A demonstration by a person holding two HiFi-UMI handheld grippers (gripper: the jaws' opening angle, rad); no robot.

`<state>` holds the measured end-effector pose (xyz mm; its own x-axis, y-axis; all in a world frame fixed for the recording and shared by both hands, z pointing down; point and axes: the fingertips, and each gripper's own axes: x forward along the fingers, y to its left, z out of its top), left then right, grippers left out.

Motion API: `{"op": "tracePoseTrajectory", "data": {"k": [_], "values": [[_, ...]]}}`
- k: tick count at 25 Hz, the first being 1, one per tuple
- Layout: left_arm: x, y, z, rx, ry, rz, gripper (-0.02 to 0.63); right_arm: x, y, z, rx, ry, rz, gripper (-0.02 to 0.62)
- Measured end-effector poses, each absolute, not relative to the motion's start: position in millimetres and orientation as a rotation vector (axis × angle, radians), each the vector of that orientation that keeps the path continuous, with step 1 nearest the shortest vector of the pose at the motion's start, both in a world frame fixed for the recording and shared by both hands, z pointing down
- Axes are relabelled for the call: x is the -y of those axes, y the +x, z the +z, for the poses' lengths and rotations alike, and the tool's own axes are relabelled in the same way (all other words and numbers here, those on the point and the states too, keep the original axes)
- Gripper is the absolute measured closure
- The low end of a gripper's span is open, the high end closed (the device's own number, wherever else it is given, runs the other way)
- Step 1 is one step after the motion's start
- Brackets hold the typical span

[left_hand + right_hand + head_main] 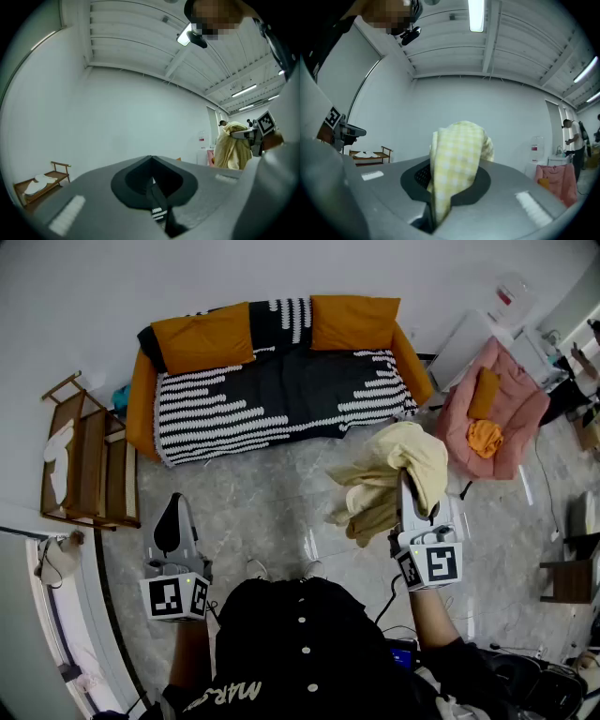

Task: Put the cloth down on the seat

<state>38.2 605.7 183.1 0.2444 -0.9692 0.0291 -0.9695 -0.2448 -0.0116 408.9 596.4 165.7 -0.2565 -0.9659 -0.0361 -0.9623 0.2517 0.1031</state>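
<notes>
A pale yellow checked cloth (pixel 394 474) hangs bunched from my right gripper (pixel 405 486), whose jaws are shut on a fold of it. In the right gripper view the cloth (pixel 457 159) stands up between the jaws and hides what lies beyond. The sofa (pixel 281 390), with a black-and-white striped cover on its seat and orange cushions, stands ahead of both grippers, apart from the cloth. My left gripper (pixel 172 521) is held level over the floor at the left, shut with nothing in it. From the left gripper view the cloth (pixel 232 150) shows at the right.
A wooden rack (pixel 80 460) with white slippers stands at the left wall. A pink armchair (pixel 497 409) with orange cushions is right of the sofa. A dark side table (pixel 567 582) sits at the right edge. A person (pixel 569 140) stands far back right.
</notes>
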Motion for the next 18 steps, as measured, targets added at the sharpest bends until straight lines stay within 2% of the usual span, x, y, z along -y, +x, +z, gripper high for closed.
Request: {"op": "tracePoseTrajectory", "data": {"k": [18], "values": [[-597.9, 19.9, 182.8, 1.904, 2.486, 0.052, 0.606, -590.9, 384.2, 168.4, 2.46, 1.873, -0.15, 0.538]]}}
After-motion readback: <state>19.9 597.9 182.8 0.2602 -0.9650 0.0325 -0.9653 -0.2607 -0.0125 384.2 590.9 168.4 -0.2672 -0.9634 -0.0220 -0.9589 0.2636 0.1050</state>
